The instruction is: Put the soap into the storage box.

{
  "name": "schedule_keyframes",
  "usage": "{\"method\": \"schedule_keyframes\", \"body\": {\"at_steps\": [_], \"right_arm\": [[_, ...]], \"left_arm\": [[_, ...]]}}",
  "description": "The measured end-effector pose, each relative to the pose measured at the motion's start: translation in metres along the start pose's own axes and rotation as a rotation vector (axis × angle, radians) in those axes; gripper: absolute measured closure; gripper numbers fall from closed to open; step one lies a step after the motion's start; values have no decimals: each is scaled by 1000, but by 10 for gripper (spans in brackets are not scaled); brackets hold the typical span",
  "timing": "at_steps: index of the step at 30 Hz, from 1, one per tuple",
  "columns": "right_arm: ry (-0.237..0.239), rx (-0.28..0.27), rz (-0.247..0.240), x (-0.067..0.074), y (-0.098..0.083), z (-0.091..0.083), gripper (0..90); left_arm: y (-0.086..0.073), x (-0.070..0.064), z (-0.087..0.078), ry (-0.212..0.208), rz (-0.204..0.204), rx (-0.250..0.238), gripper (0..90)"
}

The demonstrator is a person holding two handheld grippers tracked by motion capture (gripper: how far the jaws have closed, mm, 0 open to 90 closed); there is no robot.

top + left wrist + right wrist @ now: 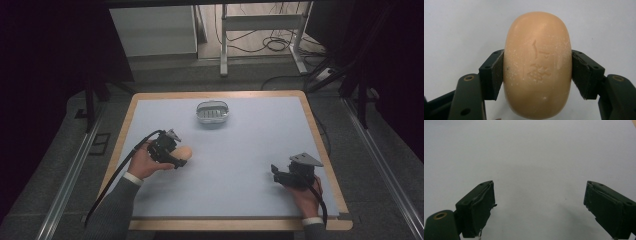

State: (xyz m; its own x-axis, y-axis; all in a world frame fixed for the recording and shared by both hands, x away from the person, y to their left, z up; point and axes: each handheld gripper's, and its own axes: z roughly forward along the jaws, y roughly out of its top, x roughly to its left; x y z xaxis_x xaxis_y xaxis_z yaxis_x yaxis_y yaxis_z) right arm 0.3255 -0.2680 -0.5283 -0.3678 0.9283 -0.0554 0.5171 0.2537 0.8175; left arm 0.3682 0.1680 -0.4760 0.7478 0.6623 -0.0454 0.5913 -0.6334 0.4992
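1. The left hand-held gripper [181, 159] is clamped on a bar of soap [184, 151]. In the left gripper view both black pads press flat against the long sides of the soap [537, 65], one on each side.

2. The soap is a tan oval bar with a stamped mark on its upper face and pale scuffs around it. Its far end reaches past the pads, away from the camera.

3. In the high view the soap is over the left half of the counter [240, 150], nearer the person than the middle. Whether it rests on the pale blue surface or hangs just above it cannot be told.

4. The person's left hand [145, 161] wraps the body of the left hand-held gripper, and a black cable trails from it back along the grey sleeve [116, 210].

5. The right hand-held gripper [274, 172] sits near the right front of the counter, held by the right hand [306, 195]. It is well apart from the soap.

6. In the right gripper view the right hand-held gripper [539, 205] has its jaws wide apart, with bare blue surface between them.

7. A small metal dish [213, 112] with a slotted floor stands near the far edge of the counter, about midway across. It is well apart from both grippers.
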Motion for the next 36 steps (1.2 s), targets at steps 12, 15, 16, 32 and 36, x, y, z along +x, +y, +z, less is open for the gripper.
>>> {"method": "schedule_keyframes", "body": {"at_steps": [12,15,16,32,36], "right_arm": [[1,1,0,0,0,0,101],[1,0,1,0,0,0,101],[2,0,1,0,0,0,101],[4,-2,5,-1,0,0,101],[4,-3,6,-1,0,0,101]], "left_arm": [[24,12,2,8,2,-16,329],[30,16,3,8,5,-15,329],[32,17,3,9,5,-14,329],[60,39,4,27,1,-25,329],[66,44,6,31,-1,-20,329]]}}
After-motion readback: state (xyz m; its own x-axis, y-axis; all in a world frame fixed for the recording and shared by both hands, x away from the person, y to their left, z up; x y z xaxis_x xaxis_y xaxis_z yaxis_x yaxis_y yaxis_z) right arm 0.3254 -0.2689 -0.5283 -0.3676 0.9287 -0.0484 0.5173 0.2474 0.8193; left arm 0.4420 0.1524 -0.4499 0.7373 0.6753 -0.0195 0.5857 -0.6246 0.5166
